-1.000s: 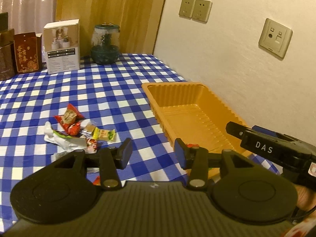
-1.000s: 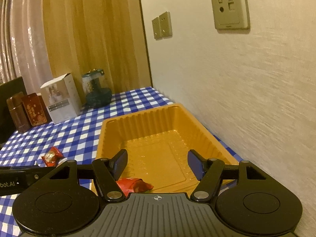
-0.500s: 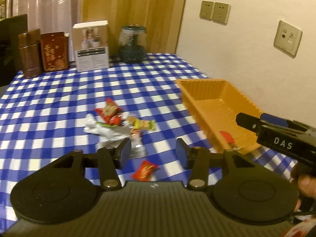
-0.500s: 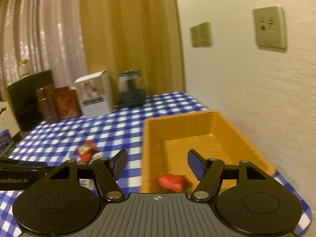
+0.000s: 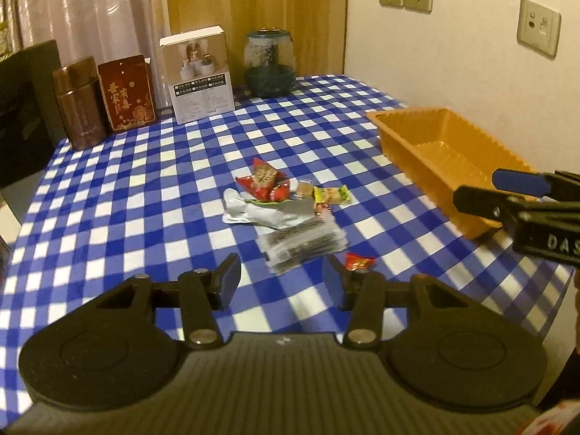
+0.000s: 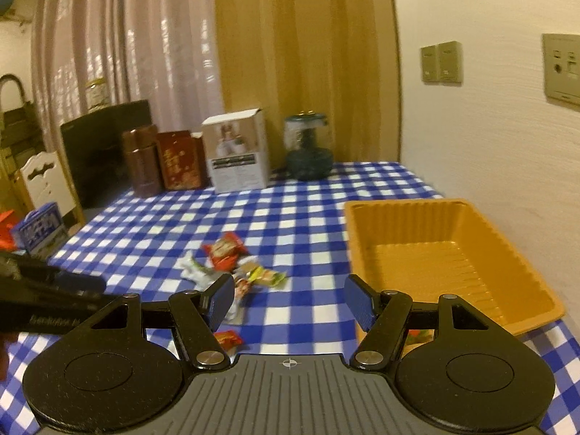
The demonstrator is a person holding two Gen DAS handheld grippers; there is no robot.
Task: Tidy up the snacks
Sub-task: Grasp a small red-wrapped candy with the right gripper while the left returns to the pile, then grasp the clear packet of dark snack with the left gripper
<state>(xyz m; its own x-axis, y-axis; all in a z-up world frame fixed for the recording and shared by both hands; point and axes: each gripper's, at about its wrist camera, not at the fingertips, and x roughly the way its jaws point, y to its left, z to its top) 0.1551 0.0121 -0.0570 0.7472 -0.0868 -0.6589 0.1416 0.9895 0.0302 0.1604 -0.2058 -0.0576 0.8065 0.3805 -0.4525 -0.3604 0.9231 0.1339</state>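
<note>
A pile of wrapped snacks (image 5: 279,195) lies mid-table on the blue checked cloth, with a dark flat packet (image 5: 302,244) in front of it and a small red candy (image 5: 357,262) by my left gripper's right finger. An orange tray (image 5: 435,148) stands at the right by the wall; a red snack (image 6: 417,335) lies at its near end. My left gripper (image 5: 281,282) is open and empty, just short of the packet. My right gripper (image 6: 290,299) is open and empty, between the pile (image 6: 232,257) and the tray (image 6: 453,253); it also shows in the left wrist view (image 5: 514,199).
At the table's back stand a brown canister (image 5: 78,107), a red box (image 5: 127,92), a white box (image 5: 197,74) and a glass jar (image 5: 270,63). The wall runs along the right edge. A dark chair (image 6: 105,148) stands beyond the far left.
Both grippers have pulled back and swung left, away from the tray toward the snack pile. Both stayed open and empty.
</note>
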